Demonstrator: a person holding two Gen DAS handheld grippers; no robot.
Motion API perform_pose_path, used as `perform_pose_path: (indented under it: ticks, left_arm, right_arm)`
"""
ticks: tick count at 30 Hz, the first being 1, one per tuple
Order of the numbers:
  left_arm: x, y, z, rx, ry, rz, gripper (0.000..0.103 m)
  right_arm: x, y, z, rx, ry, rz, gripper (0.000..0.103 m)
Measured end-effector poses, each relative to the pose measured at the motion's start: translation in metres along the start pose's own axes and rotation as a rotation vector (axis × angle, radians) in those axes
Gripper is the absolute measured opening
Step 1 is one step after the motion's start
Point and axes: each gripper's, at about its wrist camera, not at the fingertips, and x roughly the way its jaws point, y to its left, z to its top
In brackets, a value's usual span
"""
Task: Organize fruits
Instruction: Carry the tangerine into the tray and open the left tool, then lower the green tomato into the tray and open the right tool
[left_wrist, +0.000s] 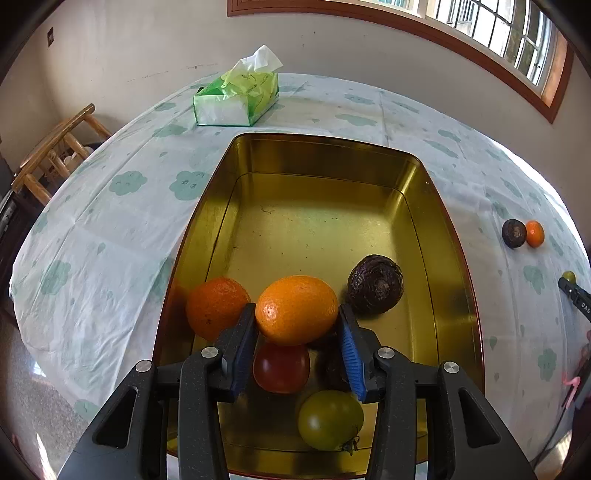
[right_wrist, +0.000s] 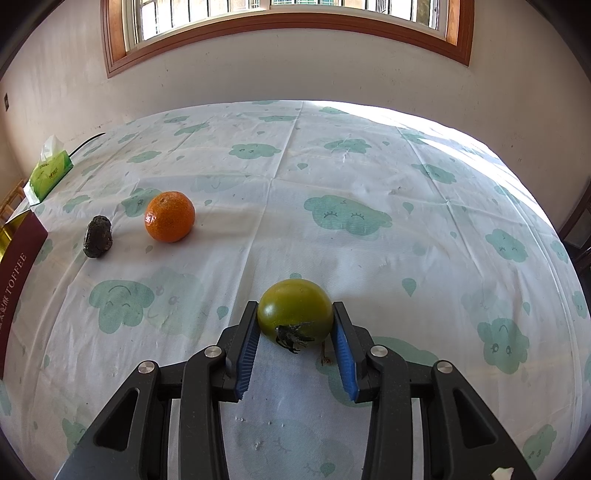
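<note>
In the left wrist view my left gripper (left_wrist: 297, 308) is shut on a large orange (left_wrist: 295, 317), held over the near end of a gold tin (left_wrist: 436, 229). In the tin lie a second orange (left_wrist: 216, 306), a dark purple wrinkled fruit (left_wrist: 375, 284), a red tomato (left_wrist: 281, 367) and a green tomato (left_wrist: 330, 419). In the right wrist view my right gripper (right_wrist: 295, 306) is shut on a green tomato (right_wrist: 295, 314) that rests on the tablecloth, stem towards the camera. A small orange (right_wrist: 170, 216) and a dark wrinkled fruit (right_wrist: 98, 236) lie loose on the cloth, left of it.
A green tissue box (left_wrist: 236, 98) stands on the table behind the tin. The tin's maroon outer wall (right_wrist: 18, 251) shows at the left edge of the right wrist view. A wooden chair (left_wrist: 55, 155) stands off the table's left side. A cloud-print cloth (right_wrist: 332, 184) covers the table.
</note>
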Motion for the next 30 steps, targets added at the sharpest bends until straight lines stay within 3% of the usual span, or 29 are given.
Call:
perform_pose_path:
  ticks: [16, 23, 30]
  left_arm:
    - [-0.014, -0.009, -0.005, 0.045, -0.029, 0.001, 0.057]
    - [-0.032, -0.011, -0.009, 0.069, -0.097, 0.005, 0.067]
    - [-0.041, -0.004, -0.013, 0.034, -0.093, 0.0, 0.068]
  right_arm:
    - [-0.011, 0.02, 0.0, -0.045, -0.003, -0.052, 0.033]
    - [-0.033, 0.081, -0.002, -0.151, -0.016, 0.056, 0.033]
    - [-0.06, 0.177, 0.004, -0.293, -0.058, 0.254, 0.033]
